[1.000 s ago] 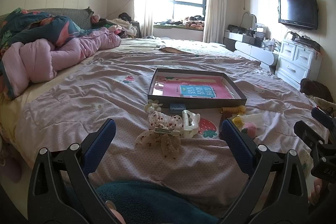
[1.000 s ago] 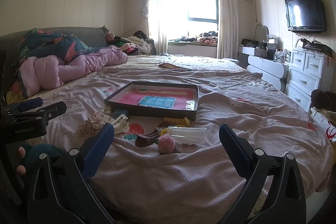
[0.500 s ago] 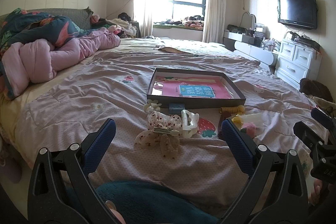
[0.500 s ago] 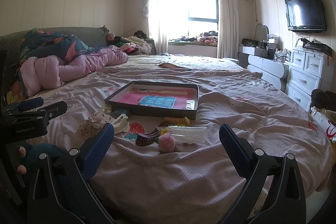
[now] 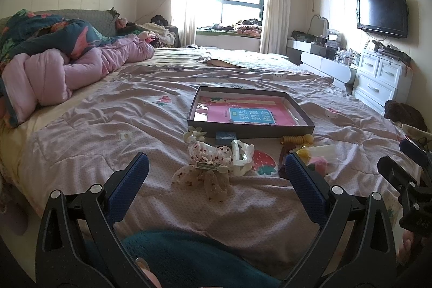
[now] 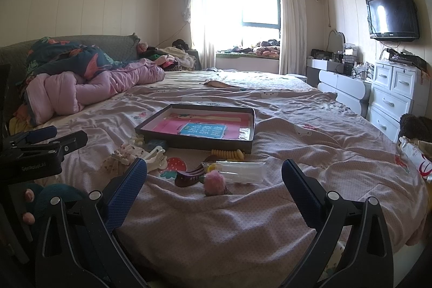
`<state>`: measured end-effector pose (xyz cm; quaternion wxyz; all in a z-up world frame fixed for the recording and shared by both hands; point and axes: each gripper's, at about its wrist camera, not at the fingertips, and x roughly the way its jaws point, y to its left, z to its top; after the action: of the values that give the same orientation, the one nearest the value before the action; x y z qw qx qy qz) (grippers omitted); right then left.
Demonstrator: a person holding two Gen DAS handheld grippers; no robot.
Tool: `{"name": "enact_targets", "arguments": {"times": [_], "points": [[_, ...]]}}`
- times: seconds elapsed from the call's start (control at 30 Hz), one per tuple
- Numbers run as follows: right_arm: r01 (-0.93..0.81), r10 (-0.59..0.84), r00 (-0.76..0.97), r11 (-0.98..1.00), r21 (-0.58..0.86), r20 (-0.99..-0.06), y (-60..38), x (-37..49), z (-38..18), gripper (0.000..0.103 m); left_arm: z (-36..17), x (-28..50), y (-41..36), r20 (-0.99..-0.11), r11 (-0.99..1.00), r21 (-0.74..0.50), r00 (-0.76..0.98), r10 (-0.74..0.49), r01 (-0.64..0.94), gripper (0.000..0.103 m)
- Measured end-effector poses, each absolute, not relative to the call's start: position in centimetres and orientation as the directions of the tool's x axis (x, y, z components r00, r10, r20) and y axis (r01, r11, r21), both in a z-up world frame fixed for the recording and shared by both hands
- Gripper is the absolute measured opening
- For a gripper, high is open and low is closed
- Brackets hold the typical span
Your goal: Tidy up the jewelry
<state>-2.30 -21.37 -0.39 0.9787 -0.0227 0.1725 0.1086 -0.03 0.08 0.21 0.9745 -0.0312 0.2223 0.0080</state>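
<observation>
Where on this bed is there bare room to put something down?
Free: the bedspread left of the shallow box, and right of it toward the drawers. Crowded: the strip before the box, with the bow clip, claw clip and pompom.

Matt, wrinkled cloth on the bed (image 5: 113,126). Sheer dotted fabric with a metal clip for the bow (image 5: 208,166). Glossy plastic on the claw clip (image 6: 189,176).

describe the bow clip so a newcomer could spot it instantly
Start at the shallow dark box with the pink sheet inside, lying on the bed. On the bedspread in front of its near edge lies the bow clip: sheer cream fabric with small dark dots and a metal clasp across its middle, the only fabric bow there.
</observation>
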Motion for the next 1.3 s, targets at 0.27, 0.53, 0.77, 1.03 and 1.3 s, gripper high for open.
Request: {"name": "enact_targets", "arguments": {"times": [0.27,0.53,0.77,1.03,1.3], "points": [[-0.217,0.2,0.908,0.976,-0.005,-0.368,-21.3,-2.0,-0.8,0.097,-0.1,-0.1,-0.9,-0.456,0.998,-0.055,0.89,0.001,-0.029,0.093],[-0.223,0.201,0.891,0.975,-0.007,-0.407,-21.0,-0.9,-0.6,0.097,-0.6,0.6,-0.2,-0.486,0.997,-0.062,0.874,0.014,-0.051,0.093],[-0.248,0.212,0.874,0.969,-0.025,-0.437,-20.2,0.5,-0.9,0.097,-0.5,1.2,1.3,-0.491,0.993,-0.071,0.87,0.045,-0.091,0.093],[-0.29,0.231,0.852,0.955,-0.056,-0.471,-18.5,2.7,-1.6,0.097,-0.7,2.5,3.4,-0.518,0.987,-0.083,0.853,0.073,-0.134,0.093],[-0.316,0.253,0.803,0.949,-0.025,-0.539,-17.6,6.4,-3.4,0.097,-2.0,5.2,4.5,-0.599,0.988,-0.081,0.798,0.056,-0.13,0.093]]}}
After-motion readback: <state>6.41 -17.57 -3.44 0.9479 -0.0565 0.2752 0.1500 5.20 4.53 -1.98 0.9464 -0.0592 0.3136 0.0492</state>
